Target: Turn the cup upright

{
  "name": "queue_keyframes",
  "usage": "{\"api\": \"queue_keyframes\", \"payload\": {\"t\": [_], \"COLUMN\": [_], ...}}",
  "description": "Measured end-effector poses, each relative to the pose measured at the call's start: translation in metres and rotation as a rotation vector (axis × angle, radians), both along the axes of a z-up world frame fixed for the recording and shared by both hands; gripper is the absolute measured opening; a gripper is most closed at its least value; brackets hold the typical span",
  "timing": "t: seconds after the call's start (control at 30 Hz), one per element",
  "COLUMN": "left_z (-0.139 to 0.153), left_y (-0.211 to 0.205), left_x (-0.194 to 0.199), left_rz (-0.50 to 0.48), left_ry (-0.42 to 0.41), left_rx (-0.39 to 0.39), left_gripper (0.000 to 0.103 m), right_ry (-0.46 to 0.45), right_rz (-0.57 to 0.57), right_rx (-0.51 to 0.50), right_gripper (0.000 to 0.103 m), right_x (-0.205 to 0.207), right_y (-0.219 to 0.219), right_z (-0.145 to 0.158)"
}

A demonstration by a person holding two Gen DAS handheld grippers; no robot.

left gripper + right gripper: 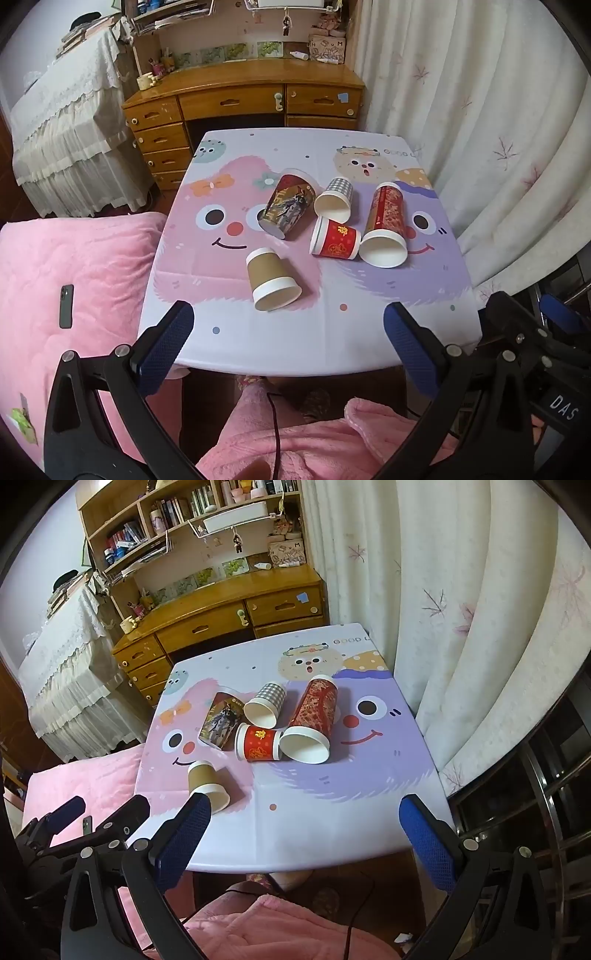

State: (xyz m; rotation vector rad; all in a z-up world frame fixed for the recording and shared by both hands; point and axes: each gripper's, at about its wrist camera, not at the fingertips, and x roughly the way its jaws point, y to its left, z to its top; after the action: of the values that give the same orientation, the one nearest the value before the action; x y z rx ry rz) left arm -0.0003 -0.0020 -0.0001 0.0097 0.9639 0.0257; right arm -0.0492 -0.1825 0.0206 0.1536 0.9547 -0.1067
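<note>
Left wrist view shows five paper cups, all lying on their sides on the small table with the cartoon-monster cloth (332, 343): one brown kraft paper cup with a white rim (272, 283) nearest the camera; one short red paper cup with gold characters (335, 239); one tall red patterned paper cup (385, 226); one small grey checked paper cup (334, 200); one dark illustrated paper cup (288, 207). Four of them lie close together in the middle — the brown one lies apart. On the cloth the letters "GOOD" can be read at the far right edge; "DAS" is printed on the other gripper's body. One dark phone (66, 306) lies on the pink blanket (74, 258). Left gripper (288, 347) is spread wide and holds nothing; right gripper (304, 832) is also wide and empty, near the front edge of the table.
</note>
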Motion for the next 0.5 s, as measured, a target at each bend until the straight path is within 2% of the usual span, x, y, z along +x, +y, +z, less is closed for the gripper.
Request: {"api": "queue_keyframes", "payload": {"t": [0.07,0.1,0.5], "left_z": [0.0,0.0,-0.01], "left_y": [-0.004,0.003,0.008], "left_x": [-0.001,0.001,0.001], "left_rz": [0.004,-0.006,0.004], "left_ry": [-0.002,0.015,0.039], "left_rx": [0.018,-0.052,-0.048], "left_gripper": [0.102,0.102,0.102], "right_ry": [-0.001,-0.002,0.005], "right_rz": [-0.001,-0.001,-0.001], "right_rx": [-0.004,-0.004,-0.006], "right_gripper": [0.103,0.103,0.103], "right_x": [0.0,0.001,0.003], "right_y": [0.0,0.0,0.001], "right_z": [0.0,0.0,-0.001]}}
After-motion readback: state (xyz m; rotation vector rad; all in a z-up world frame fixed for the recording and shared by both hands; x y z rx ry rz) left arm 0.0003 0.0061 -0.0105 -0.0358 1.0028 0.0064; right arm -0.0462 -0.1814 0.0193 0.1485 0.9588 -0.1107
